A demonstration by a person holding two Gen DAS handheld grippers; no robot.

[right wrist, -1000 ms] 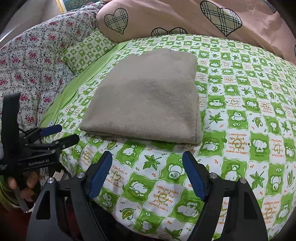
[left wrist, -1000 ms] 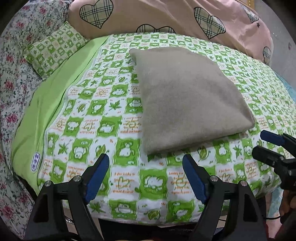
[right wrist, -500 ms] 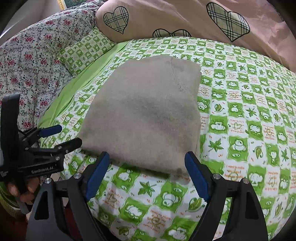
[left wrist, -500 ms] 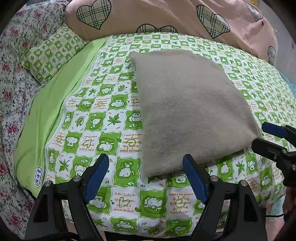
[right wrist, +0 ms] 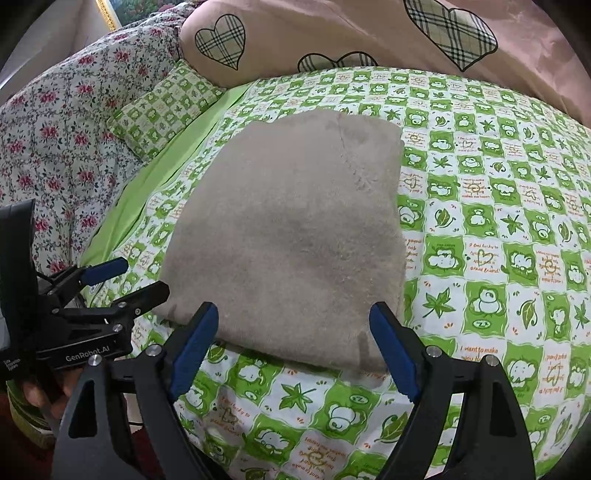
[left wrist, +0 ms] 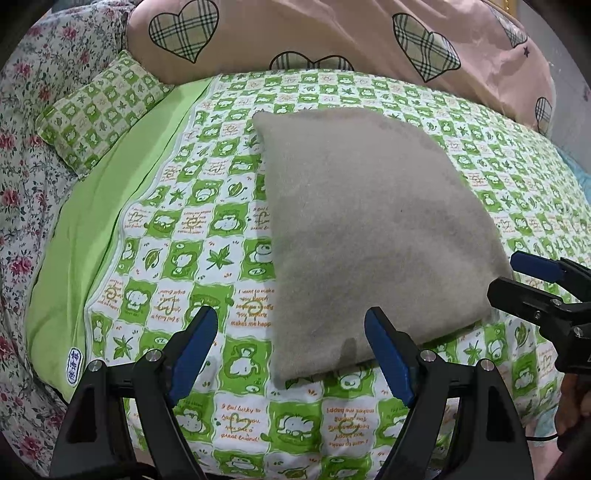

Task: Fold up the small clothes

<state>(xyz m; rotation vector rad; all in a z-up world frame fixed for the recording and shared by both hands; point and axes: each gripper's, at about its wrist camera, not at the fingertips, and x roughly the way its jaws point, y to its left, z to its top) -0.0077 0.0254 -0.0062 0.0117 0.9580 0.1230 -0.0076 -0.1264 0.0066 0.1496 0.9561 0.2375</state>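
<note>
Left wrist view: folded beige garment lying flat on green-and-white checked sheet, roughly centred on the bed, near edge just beyond the tool tips. Left gripper with jaws spread wide, nothing between the blue pads, near left corner of the garment showing in the gap without contact. Right gripper entering from the right edge, just beside the garment's right corner, jaws likewise parted and empty. Small matching checked pillow at upper left, floral quilt along the left margin, pink duvet with plaid hearts across the far side. Right wrist view: same beige garment flat on the checked sheet, faint seam visible near its far right corner. Right gripper held wide apart, gripping nothing, near edge of the garment lying beyond and between the pads. Left gripper at the left edge, open, empty, tips beside the garment's left corner, held by a hand partly visible below. Checked pillow and floral quilt at upper left.
</note>
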